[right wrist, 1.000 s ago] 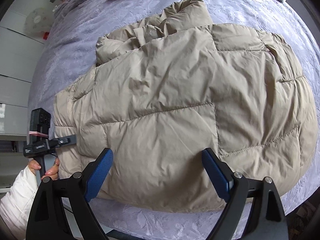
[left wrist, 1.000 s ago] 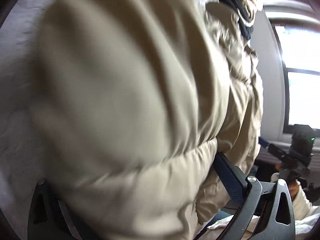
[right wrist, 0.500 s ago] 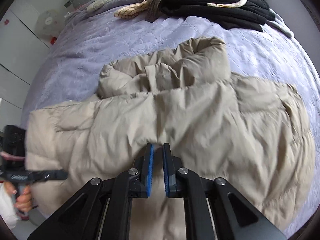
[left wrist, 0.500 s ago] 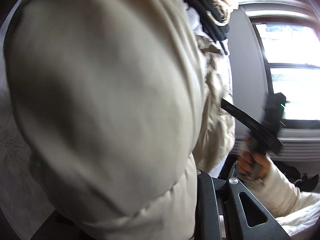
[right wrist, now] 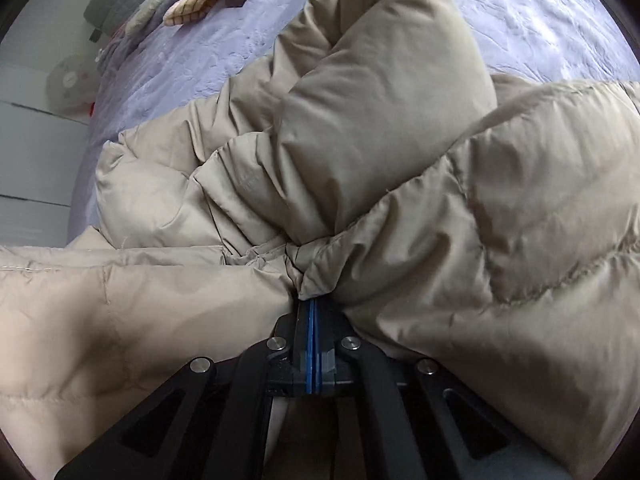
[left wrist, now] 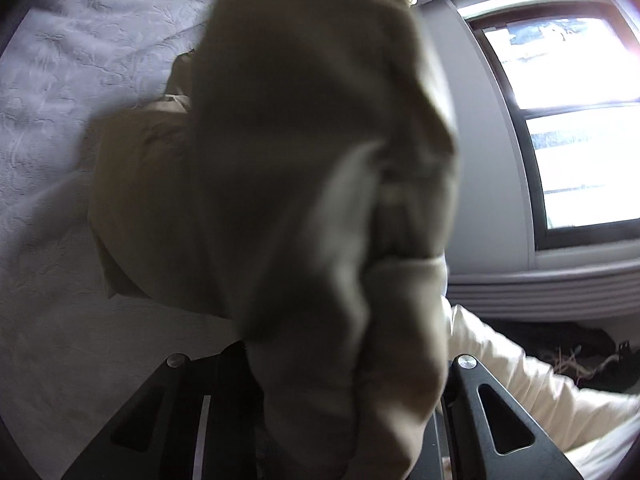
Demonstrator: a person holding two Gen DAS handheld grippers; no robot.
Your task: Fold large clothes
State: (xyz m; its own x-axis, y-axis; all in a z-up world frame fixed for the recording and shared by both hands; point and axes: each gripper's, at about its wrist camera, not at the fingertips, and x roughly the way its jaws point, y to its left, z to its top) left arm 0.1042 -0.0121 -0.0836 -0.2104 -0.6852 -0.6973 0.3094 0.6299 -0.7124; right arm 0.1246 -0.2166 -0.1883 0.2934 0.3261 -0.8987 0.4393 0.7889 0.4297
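Since 1 s ago the right tongs (right wrist: 311, 312) went from wide open to clamped on the coat (right wrist: 400, 160) hem, now bunched mid-bed (right wrist: 540, 20). Left tongs (left wrist: 320, 380) lifting coat; fabric hides tips, can't tell gap. Risk: slick puffy fabric slips out, fold springs open.

Lavender bedspread (right wrist: 540, 20), bright window (left wrist: 576, 128), striped garment (right wrist: 192, 8) near grey pillow (right wrist: 116, 0).

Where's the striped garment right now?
In the right wrist view, the striped garment lies at the upper left on the lavender bedspread, beyond the beige puffer jacket and beside a grey quilted cushion.
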